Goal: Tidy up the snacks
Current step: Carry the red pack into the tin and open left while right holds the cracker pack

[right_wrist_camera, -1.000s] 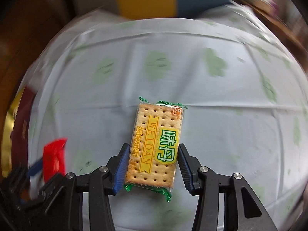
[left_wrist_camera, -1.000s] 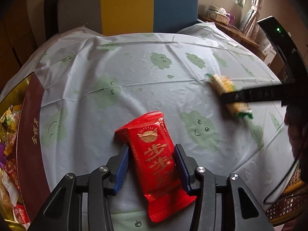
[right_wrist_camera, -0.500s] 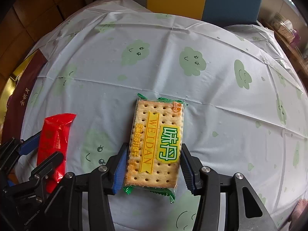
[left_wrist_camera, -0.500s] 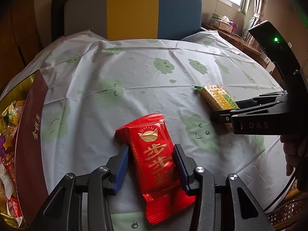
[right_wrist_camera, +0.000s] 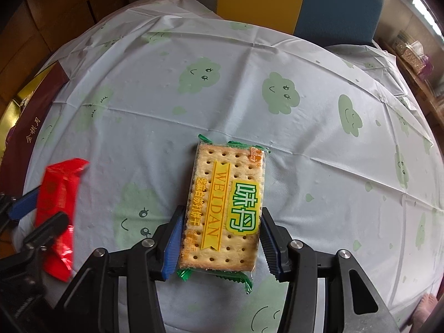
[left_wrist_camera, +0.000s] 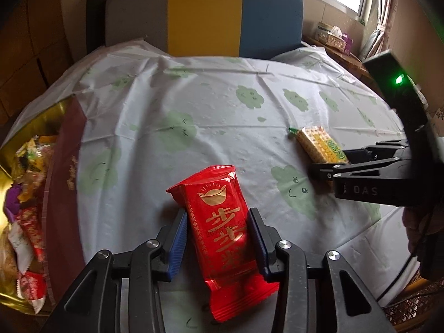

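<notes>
Left gripper (left_wrist_camera: 217,237) clamped on red snack pack (left_wrist_camera: 222,233): glossy crinkled foil, gold print, blue ribbed pads (left_wrist_camera: 177,242) pressing both long edges. Right gripper (right_wrist_camera: 220,240) clamped on cracker pack (right_wrist_camera: 226,208): flat rectangle, clear film, green crimped ends, yellow banner, perforated crackers visible. Both packs sit low over the tablecloth (left_wrist_camera: 194,105); contact unclear. Cloth is thin creased plastic with green cloud print. Gold-lined gift box (left_wrist_camera: 63,172) at far left, maroon rim, holds mixed wrapped snacks (left_wrist_camera: 25,216).
</notes>
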`<move>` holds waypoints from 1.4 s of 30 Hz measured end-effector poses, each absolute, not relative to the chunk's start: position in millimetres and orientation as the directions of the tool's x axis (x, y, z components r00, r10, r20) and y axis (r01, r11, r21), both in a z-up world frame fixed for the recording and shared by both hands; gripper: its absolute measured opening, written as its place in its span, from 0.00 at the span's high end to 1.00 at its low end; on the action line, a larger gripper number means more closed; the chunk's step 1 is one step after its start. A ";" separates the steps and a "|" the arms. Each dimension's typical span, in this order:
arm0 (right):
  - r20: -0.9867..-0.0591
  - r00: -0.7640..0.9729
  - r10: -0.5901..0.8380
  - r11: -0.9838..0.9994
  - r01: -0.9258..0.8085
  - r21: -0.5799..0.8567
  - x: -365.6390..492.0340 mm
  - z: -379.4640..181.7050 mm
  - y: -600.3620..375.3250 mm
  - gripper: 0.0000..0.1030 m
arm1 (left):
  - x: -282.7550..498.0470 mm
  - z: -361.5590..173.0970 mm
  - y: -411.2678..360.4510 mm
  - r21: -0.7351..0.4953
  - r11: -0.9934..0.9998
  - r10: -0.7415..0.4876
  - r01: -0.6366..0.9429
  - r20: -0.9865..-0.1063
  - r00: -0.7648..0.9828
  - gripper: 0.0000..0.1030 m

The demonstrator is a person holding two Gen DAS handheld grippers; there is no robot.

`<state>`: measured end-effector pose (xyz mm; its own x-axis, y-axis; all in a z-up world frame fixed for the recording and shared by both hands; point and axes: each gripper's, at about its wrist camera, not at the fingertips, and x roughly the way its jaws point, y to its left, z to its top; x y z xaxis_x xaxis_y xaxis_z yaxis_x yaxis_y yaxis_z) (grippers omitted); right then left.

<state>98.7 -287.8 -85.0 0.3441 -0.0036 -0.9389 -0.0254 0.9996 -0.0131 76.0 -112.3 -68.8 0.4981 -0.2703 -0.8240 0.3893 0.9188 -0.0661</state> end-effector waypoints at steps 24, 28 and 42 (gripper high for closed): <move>-0.912 0.403 -0.074 0.989 -0.088 -0.119 85.1 -79.4 -272.4 0.52 | 67.9 8.4 17.1 -0.060 0.990 -0.129 0.124 -0.723 0.679 0.59; -0.910 0.407 -0.074 0.989 -0.088 -0.120 81.7 -77.6 -270.8 0.52 | 68.1 6.7 38.7 -0.057 0.995 -0.094 0.076 -0.725 0.683 0.59; -0.909 0.411 -0.076 0.988 -0.091 -0.124 80.4 -76.3 -270.9 0.52 | 64.8 -8.4 105.9 -0.128 0.990 -0.061 -0.058 -0.762 0.645 0.59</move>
<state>80.4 -270.9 -76.3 0.4107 -0.0760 -0.9086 -0.0913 0.9881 -0.1239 64.8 105.9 -8.4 0.6452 -0.0606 -0.7616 -0.0582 0.9901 -0.1281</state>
